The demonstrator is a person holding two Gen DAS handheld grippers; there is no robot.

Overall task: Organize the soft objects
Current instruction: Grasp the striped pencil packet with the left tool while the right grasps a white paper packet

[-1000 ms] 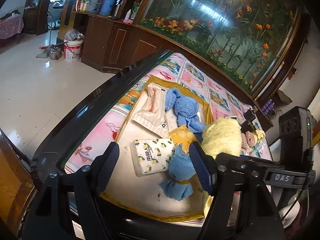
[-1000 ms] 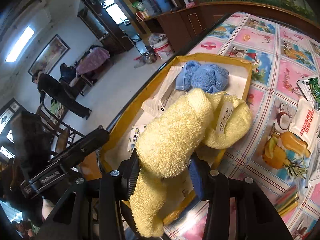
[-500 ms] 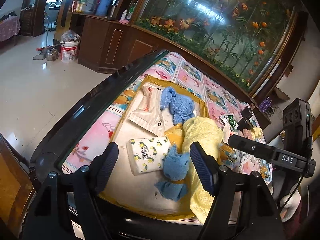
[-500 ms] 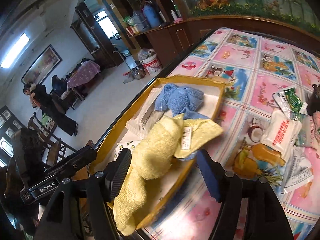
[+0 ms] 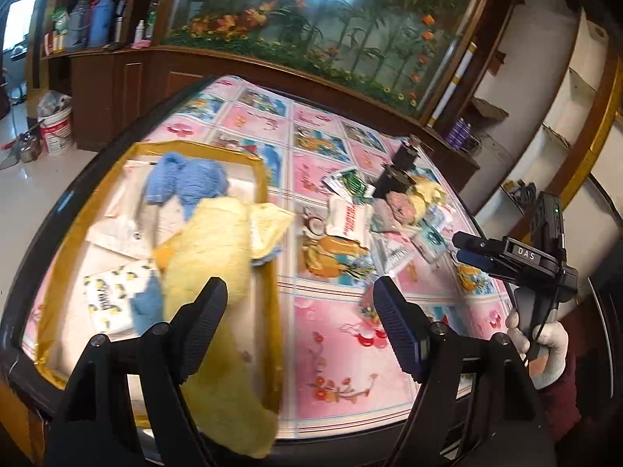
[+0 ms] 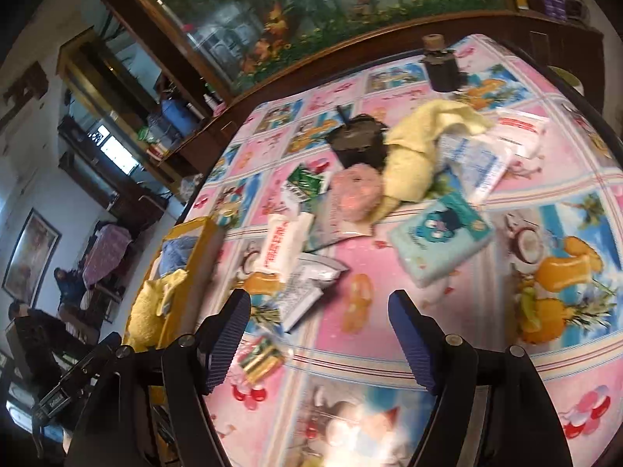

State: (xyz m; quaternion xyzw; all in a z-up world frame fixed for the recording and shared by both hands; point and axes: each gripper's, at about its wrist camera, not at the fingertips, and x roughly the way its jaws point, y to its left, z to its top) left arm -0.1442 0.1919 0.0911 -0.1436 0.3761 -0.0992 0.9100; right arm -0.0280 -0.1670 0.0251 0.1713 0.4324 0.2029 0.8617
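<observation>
A yellow tray [image 5: 187,146] sits on the table's left part. It holds a blue towel [image 5: 187,183], a lemon-print tissue pack [image 5: 109,295] and a big yellow towel [image 5: 218,257] that droops over its near right rim. My left gripper [image 5: 300,323] hovers open and empty by that rim. My right gripper [image 6: 319,311] is open and empty above the tablecloth, short of a pile: a second yellow towel [image 6: 409,163], a pink cloth [image 6: 356,194], a pale blue tissue pack [image 6: 440,241] and white wipe packets [image 6: 280,245]. The tray [image 6: 206,241] lies to its left.
A dark bottle [image 6: 442,66] and a dark box-like object [image 6: 358,140] stand behind the pile. A green sachet [image 6: 303,185] and small wrappers [image 6: 261,358] lie on the cartoon-print tablecloth [image 5: 350,350]. A gloved hand [image 5: 545,346] holds the right gripper. Wooden cabinets stand behind the table.
The right gripper opened and let the big yellow towel drop onto the tray, then swung right toward the pile. The left gripper turned right, staying open.
</observation>
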